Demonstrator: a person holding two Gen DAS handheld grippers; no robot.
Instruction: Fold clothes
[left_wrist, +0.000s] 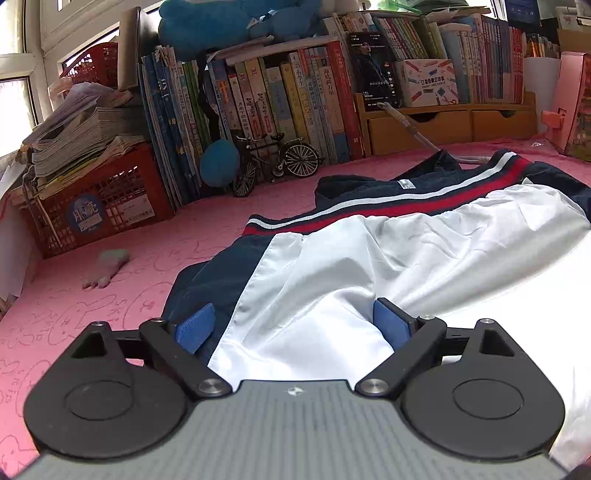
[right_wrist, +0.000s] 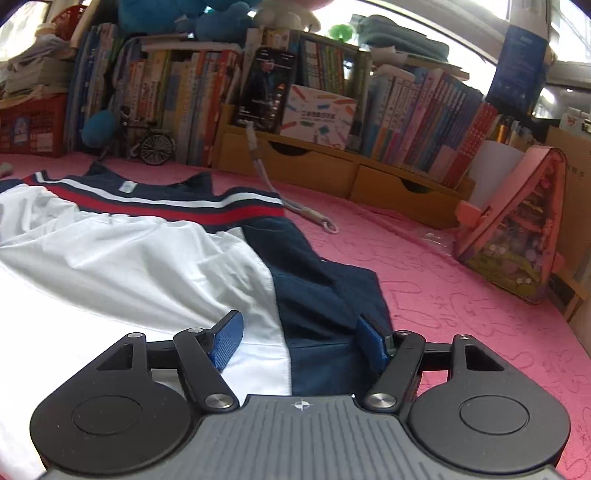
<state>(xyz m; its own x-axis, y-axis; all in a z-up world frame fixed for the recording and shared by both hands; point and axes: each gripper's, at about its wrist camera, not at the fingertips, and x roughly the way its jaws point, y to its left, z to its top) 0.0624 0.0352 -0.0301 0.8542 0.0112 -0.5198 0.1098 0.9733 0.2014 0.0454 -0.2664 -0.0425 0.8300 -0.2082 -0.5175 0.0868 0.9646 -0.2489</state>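
A navy and white garment (left_wrist: 369, 251) with a red and white striped band (left_wrist: 424, 195) lies spread on the pink mat (left_wrist: 92, 302). My left gripper (left_wrist: 291, 326) is open over its near left edge, where the navy panel meets the white. Cloth lies loosely between the blue pads (left_wrist: 194, 328). In the right wrist view the same garment (right_wrist: 129, 258) runs left of centre. My right gripper (right_wrist: 299, 345) is open over its near right edge. One pad (right_wrist: 225, 343) rests over white cloth, the other over the navy panel (right_wrist: 325, 295).
Rows of books (left_wrist: 295, 99) line the back. A red crate (left_wrist: 96, 210) with stacked papers stands at the left, with a model bicycle (left_wrist: 277, 162) beside it. Wooden drawers (right_wrist: 332, 173), a pink box (right_wrist: 517, 236) and a loose cord (right_wrist: 306, 210) lie to the right.
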